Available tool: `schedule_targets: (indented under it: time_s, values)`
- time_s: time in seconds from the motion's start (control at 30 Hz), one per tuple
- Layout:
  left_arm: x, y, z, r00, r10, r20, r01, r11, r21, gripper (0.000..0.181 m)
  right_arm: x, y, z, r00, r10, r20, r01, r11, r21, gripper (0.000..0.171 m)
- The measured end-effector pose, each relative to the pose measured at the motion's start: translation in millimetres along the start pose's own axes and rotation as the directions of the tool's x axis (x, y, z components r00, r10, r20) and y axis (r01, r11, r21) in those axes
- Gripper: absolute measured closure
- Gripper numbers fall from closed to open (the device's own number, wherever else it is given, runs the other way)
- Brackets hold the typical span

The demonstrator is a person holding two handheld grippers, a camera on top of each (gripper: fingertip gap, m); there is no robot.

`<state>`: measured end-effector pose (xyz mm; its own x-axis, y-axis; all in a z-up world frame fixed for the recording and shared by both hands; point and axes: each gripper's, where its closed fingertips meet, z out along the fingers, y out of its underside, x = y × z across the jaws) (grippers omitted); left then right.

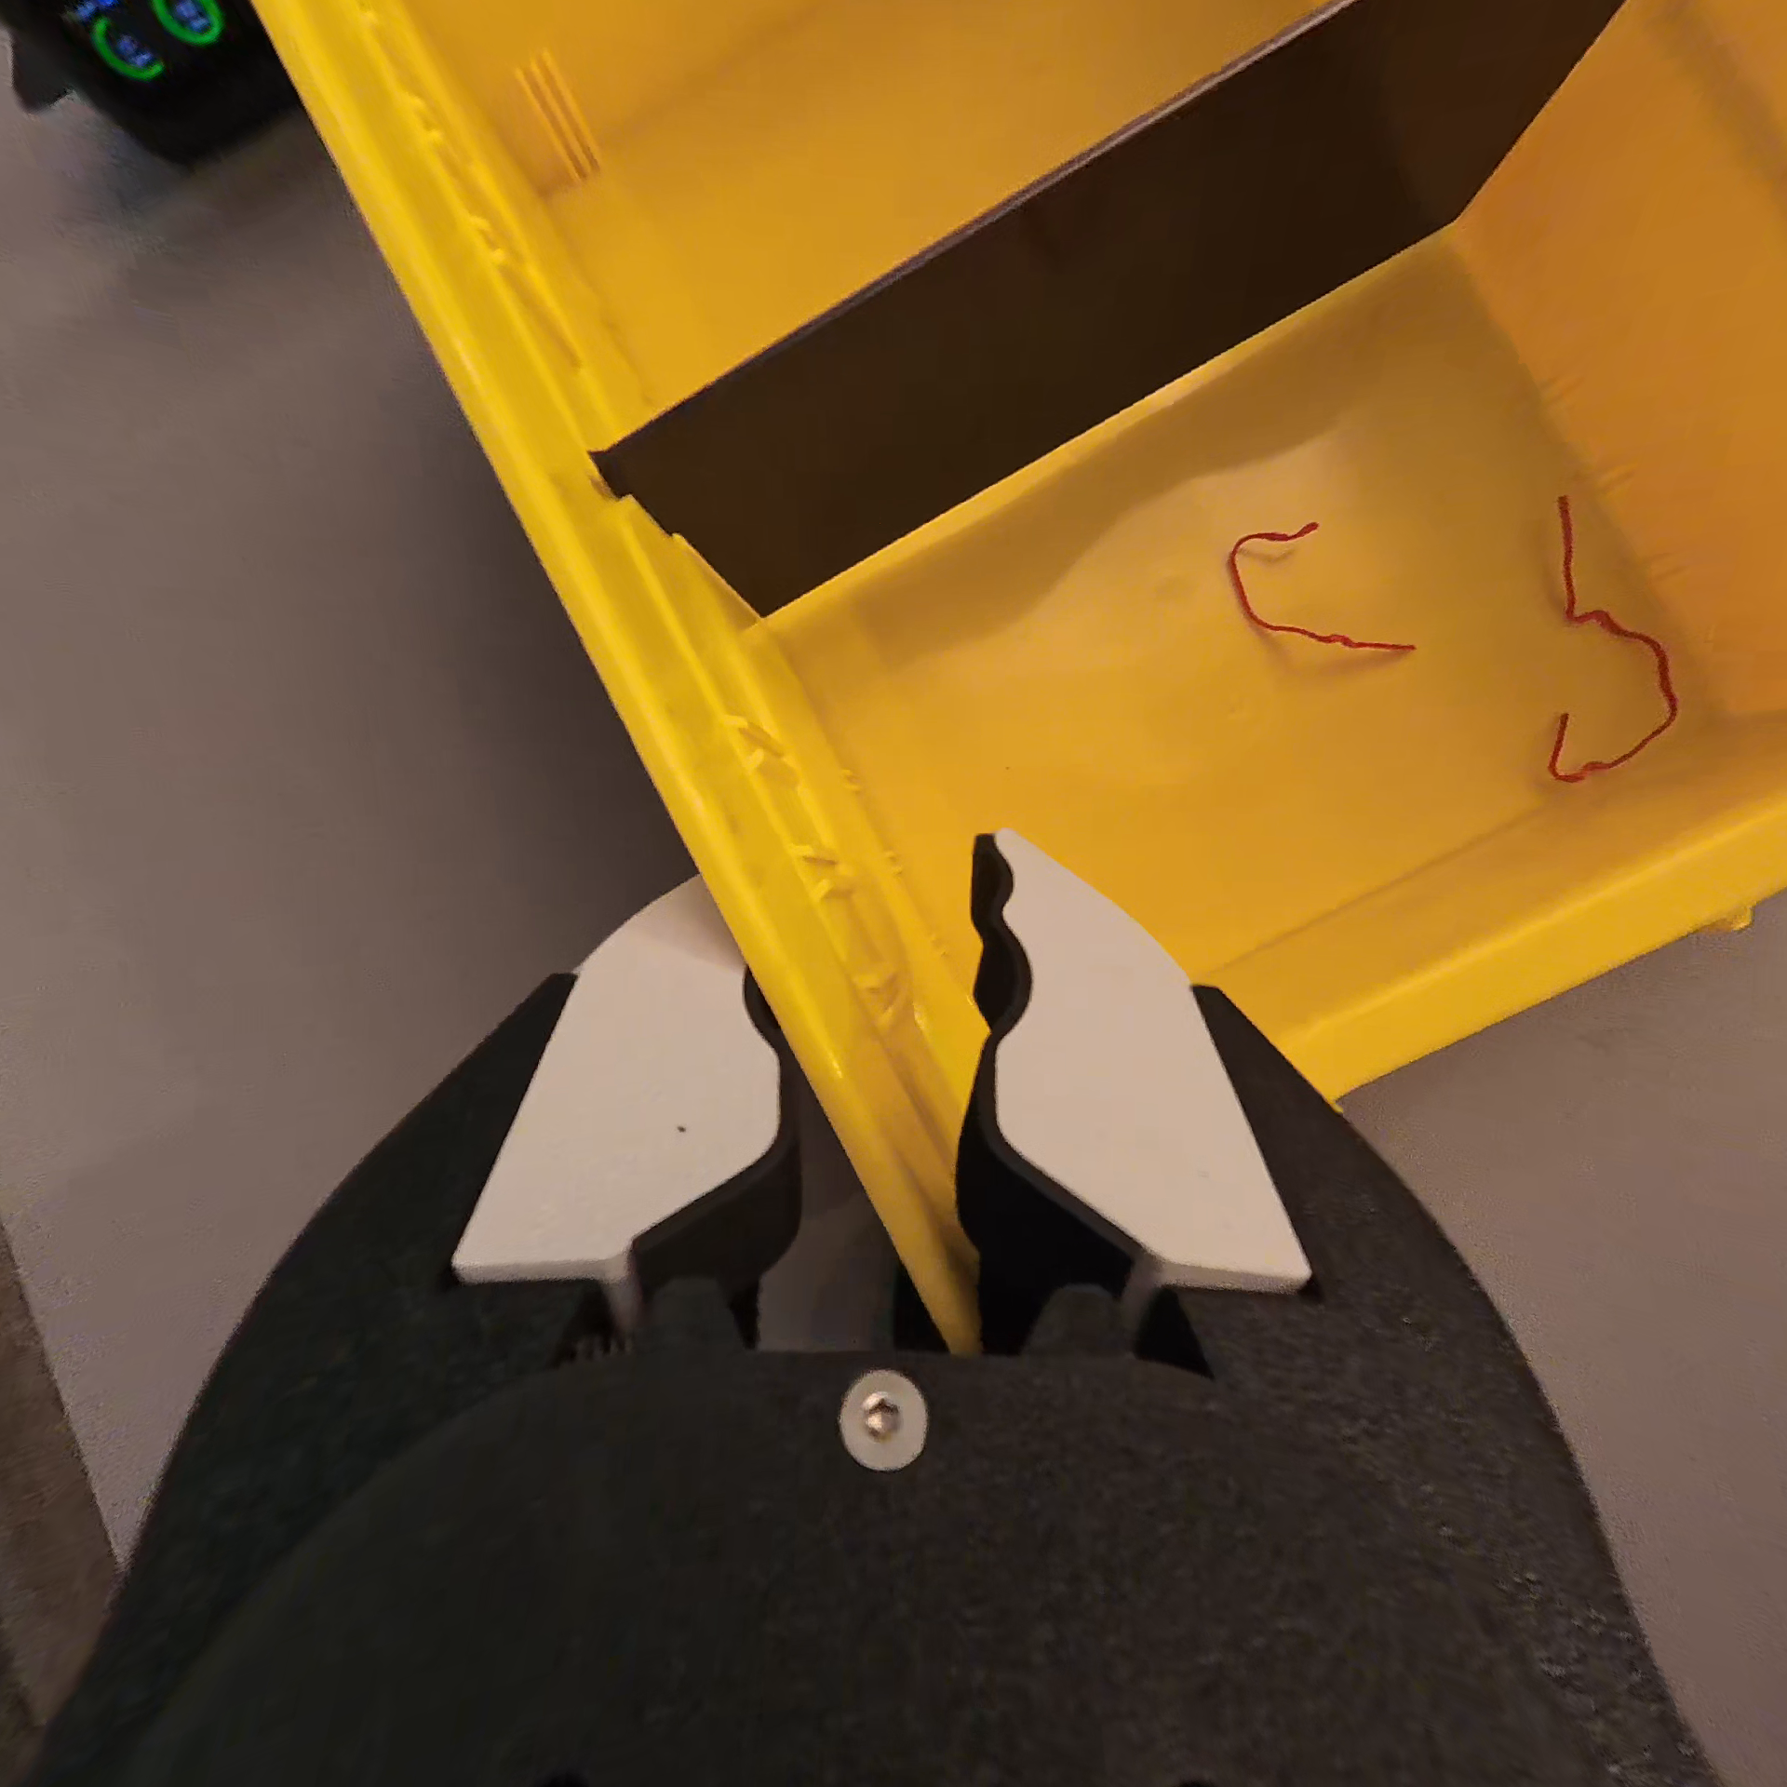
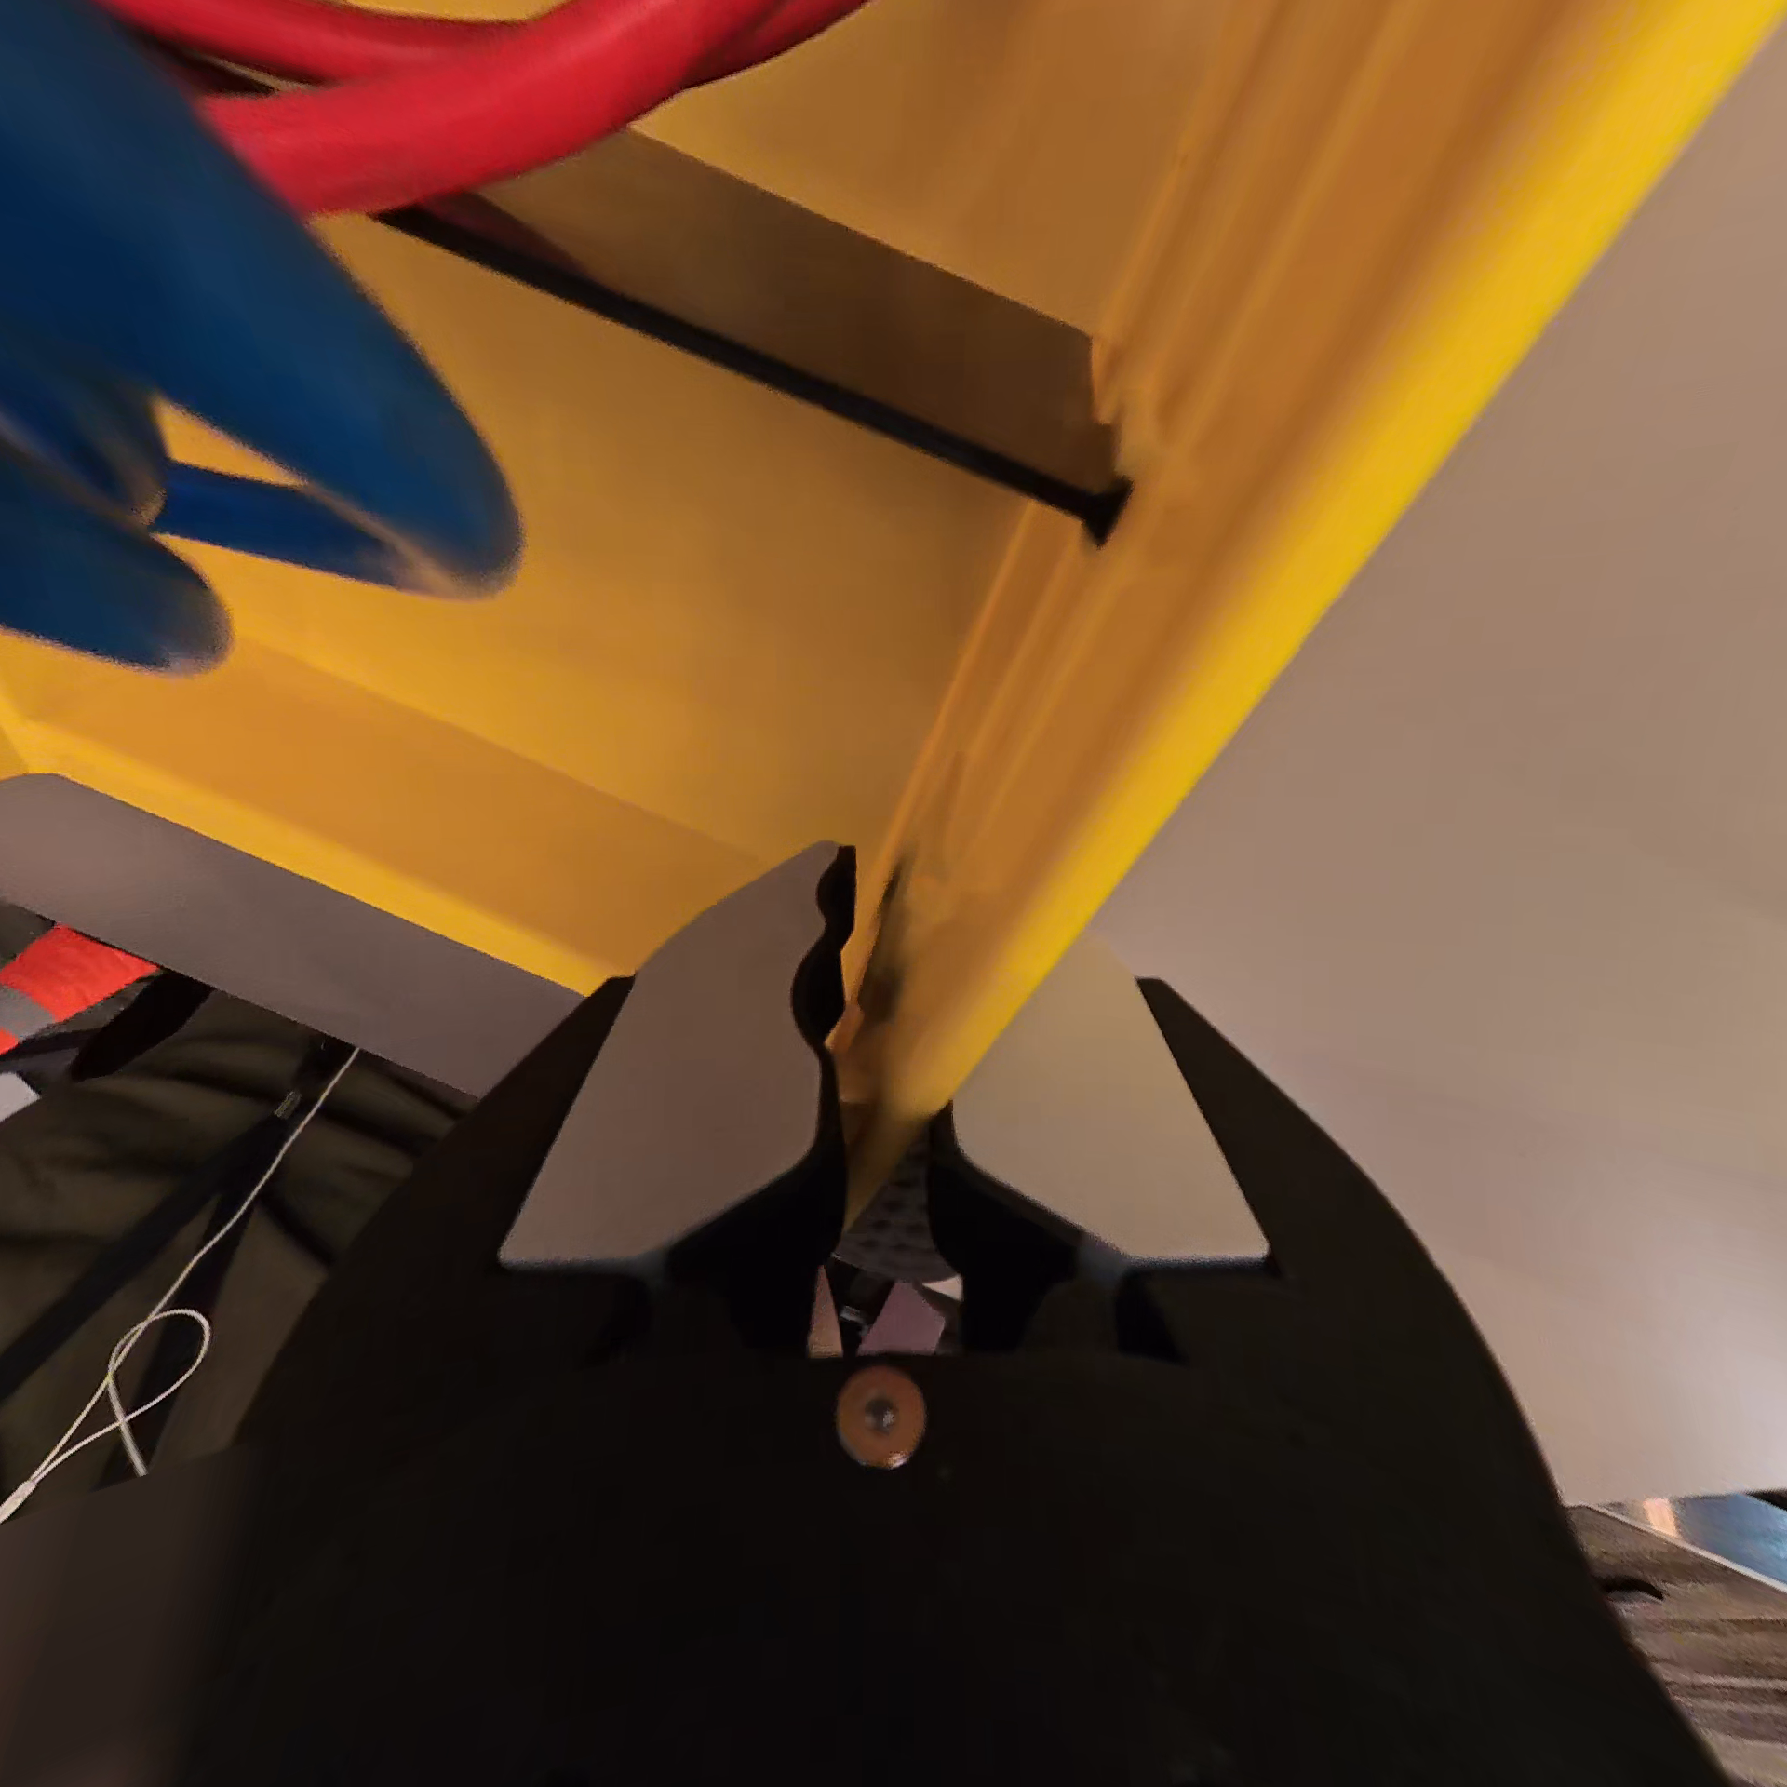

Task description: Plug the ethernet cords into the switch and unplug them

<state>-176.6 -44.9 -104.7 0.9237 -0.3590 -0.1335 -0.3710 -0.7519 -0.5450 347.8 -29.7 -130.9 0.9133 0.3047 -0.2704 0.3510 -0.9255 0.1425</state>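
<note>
Pinching the yellow bin (image 1: 1112, 754) with my left gripper (image 1: 861, 977) on one side wall, right gripper (image 2: 899, 977) on another; red cords (image 2: 464, 126) and blue cords (image 2: 193, 319) lie inside it.
</note>
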Motion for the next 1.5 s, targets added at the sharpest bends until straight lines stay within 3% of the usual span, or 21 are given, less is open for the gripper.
schedule_targets:
  time_s: [0.2, 0.4, 0.53, 0.83, 0.93, 1.07, 1.13, 1.23, 1.3, 1.37, 1.5]
  values:
    - [32.5, -6.6, 0.3, 0.999, 0.043, -0.033, -0.043, 0.999, -0.011, 0.144, -28.9, -10.3, 6.7, 1.000, -0.026, -0.010, 0.026, 0.999, -0.025, 0.159]
    - [35.3, -7.7, -7.1, 0.999, 0.019, -0.046, -0.019, 1.000, -0.007, 0.142, -48.8, -10.8, 13.9, 1.000, 0.000, 0.025, 0.001, 0.999, -0.048, 0.156]
    - [21.2, -36.8, -48.1, 1.000, -0.007, -0.010, 0.008, 0.981, 0.193, 0.122, -51.1, -9.6, 13.2, 0.997, -0.022, 0.071, 0.024, 0.999, -0.034, 0.152]
    - [-18.1, -105.0, -145.2, 0.988, 0.042, 0.149, -0.106, 0.886, 0.451, 0.116, -49.2, 10.7, -34.1, 0.997, 0.067, 0.040, -0.073, 0.976, 0.206, 0.146]
    - [-37.2, -115.6, -159.3, 0.980, 0.053, 0.193, -0.143, 0.858, 0.493, 0.117, -60.2, 24.7, -55.6, 0.995, 0.102, -0.021, -0.088, 0.932, 0.352, 0.147]
    - [-83.4, -117.7, -172.1, 0.965, 0.016, 0.261, -0.159, 0.828, 0.538, 0.118, -100.3, 36.1, -93.8, 0.990, 0.040, -0.136, 0.045, 0.822, 0.568, 0.147]
    - [-105.5, -117.4, -173.6, 0.963, -0.004, 0.270, -0.153, 0.816, 0.557, 0.120, -132.7, 32.6, -115.1, 0.984, -0.037, -0.175, 0.149, 0.712, 0.686, 0.147]
    - [-129.9, -118.0, -171.0, 0.962, -0.020, 0.272, -0.147, 0.800, 0.581, 0.120, -205.0, 21.3, -135.8, 0.932, -0.284, -0.227, 0.341, 0.468, 0.815, 0.147]
    - [-140.1, -118.8, -166.7, 0.965, -0.022, 0.262, -0.144, 0.789, 0.597, 0.121, -241.1, 13.3, -130.1, 0.891, -0.372, -0.260, 0.404, 0.387, 0.829, 0.143]
    - [-148.9, -120.8, -163.9, 0.966, -0.016, 0.260, -0.148, 0.787, 0.599, 0.120, -264.0, -0.3, -111.9, 0.877, -0.400, -0.266, 0.433, 0.419, 0.798, 0.138]
    - [-152.1, -119.1, -155.2, 0.979, -0.009, 0.202, -0.118, 0.786, 0.606, 0.122, -283.2, -35.5, -87.2, 0.891, -0.291, -0.349, 0.452, 0.491, 0.745, 0.138]
